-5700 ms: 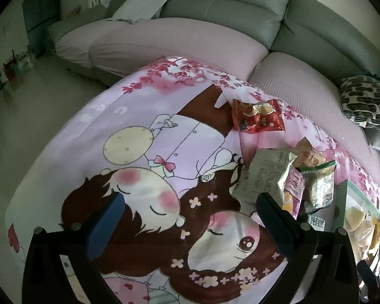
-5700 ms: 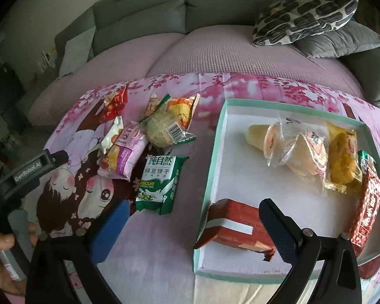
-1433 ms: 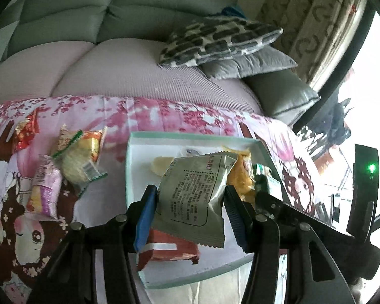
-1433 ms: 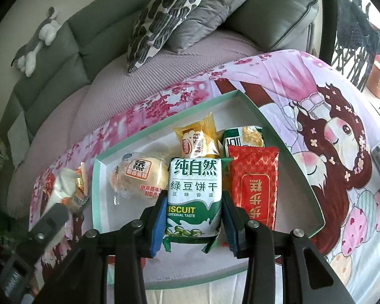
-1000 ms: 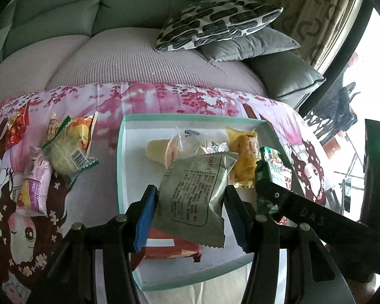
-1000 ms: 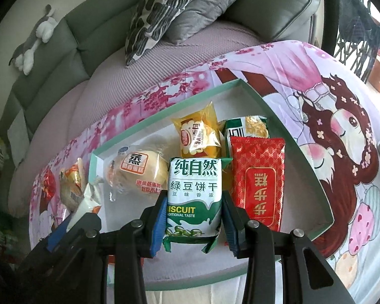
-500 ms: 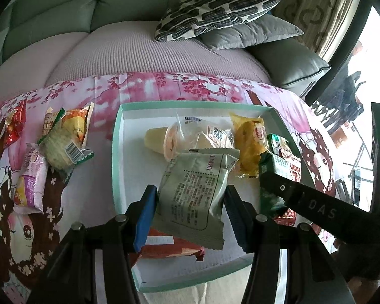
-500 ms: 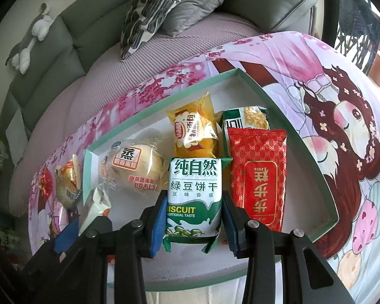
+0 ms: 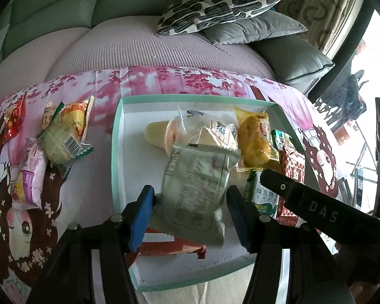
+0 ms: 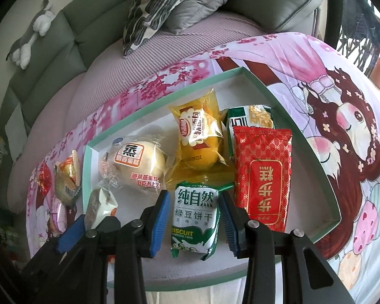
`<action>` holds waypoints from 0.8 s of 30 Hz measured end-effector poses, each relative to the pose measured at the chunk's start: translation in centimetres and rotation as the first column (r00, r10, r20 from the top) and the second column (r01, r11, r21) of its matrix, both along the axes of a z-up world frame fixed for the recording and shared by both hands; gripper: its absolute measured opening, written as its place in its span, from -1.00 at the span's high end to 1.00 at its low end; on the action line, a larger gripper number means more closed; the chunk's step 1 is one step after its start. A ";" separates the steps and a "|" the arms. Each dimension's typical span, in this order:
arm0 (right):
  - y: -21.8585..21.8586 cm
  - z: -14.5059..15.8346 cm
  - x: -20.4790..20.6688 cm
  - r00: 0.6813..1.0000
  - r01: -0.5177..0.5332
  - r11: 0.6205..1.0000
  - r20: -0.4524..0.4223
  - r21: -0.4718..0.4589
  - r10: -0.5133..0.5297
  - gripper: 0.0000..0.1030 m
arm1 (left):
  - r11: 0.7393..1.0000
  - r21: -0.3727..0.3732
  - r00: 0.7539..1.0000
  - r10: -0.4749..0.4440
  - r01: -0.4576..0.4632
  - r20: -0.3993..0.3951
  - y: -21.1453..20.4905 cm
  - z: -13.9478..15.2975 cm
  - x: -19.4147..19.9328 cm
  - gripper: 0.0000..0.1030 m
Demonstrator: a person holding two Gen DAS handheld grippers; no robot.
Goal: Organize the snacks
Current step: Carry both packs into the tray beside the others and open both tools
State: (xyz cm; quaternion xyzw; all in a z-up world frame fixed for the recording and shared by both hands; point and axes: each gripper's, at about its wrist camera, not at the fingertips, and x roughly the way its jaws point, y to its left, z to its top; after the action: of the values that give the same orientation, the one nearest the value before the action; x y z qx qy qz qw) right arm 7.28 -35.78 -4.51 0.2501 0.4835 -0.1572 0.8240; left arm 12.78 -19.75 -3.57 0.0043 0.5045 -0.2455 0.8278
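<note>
Both grippers are mid-release over the tray: the left gripper stands apart around the grey packet, the right gripper apart around the biscuit pack, so next each should lift clear and fetch the snacks on the cloth.

We see both tongs: left tongs and right tongs, black frames, ribbed blue pads, silver screws, "DAS" lettering.
</note>
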 end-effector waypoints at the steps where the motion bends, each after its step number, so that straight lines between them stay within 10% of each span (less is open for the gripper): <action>1: -0.1 0.0 0.0 1.000 0.002 1.000 0.000 0.001 -0.002 0.16 | 1.000 -0.001 1.000 0.003 -0.003 0.000 0.0 0.1 0.0 -0.22; 13: -0.4 0.4 -0.3 1.000 0.022 1.000 0.003 -0.005 -0.022 0.12 | 0.999 -0.006 0.999 0.050 -0.050 0.018 1.1 1.0 0.3 -0.30; 24: -0.2 0.6 -0.3 1.000 0.026 0.999 -0.001 -0.021 -0.026 -0.09 | 0.955 0.055 0.955 0.290 -0.293 0.057 7.0 1.2 2.4 -0.51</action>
State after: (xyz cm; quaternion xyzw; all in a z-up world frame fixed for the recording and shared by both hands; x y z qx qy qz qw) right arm 6.96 -36.01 -3.89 0.2477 0.4789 -0.1730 0.8242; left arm 15.18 -12.76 -2.38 -0.0381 0.4871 -0.1046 0.8662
